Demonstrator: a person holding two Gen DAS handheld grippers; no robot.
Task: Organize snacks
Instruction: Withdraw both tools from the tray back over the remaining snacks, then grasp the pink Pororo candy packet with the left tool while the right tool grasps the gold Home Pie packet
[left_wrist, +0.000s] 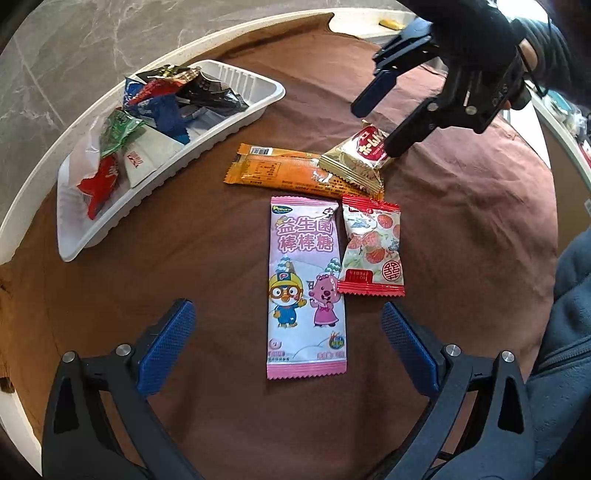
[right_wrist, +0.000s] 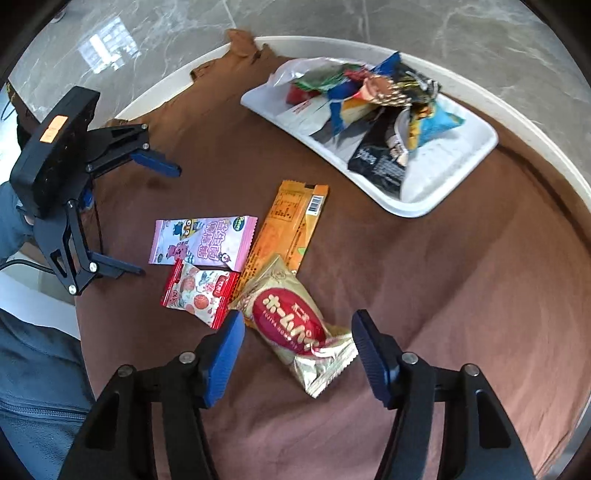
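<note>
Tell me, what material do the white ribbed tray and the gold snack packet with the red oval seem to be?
White ribbed tray: probably thin moulded plastic, matte; ribs along its wall. Gold snack packet with the red oval: looks like metallised film, glossy; crinkled, with serrated sealed ends.

Round white-rimmed worktop (right_wrist: 546, 147), edge curving across both views. Brown fabric cloth (left_wrist: 461, 229) covers most of it, wrinkled, one corner bunched up at the rim (right_wrist: 240, 40) on the far side from the right tool. Grey marble-look tiled floor (right_wrist: 332, 18) beyond the rim, window glare on it to the upper left. Small yellow object (left_wrist: 391, 24) at the far edge past the rim in the left view, too small to identify. Clutter at far right there, blurred.
</note>
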